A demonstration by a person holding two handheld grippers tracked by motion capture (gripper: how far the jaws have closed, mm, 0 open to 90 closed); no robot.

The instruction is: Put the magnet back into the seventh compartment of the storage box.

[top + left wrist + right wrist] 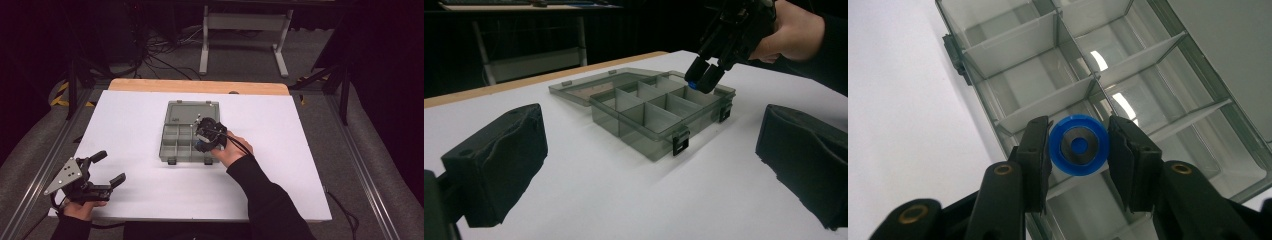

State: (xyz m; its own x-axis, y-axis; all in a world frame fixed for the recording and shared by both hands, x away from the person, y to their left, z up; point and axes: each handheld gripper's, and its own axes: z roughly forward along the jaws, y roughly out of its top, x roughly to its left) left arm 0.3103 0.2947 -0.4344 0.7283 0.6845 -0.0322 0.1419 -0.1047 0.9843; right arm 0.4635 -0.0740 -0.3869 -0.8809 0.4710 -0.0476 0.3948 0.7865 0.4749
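Over the box's near right compartments: right gripper [203, 141] hangs, jaws clamped on a blue round part [1078, 145] with a grey centre.
Organizer box [177, 145]: grey, translucent, divided, lid open flat, on the white table [280, 165].
Left gripper [111, 172]: near left corner, well apart from the box, jaws spread wide, holding nothing.
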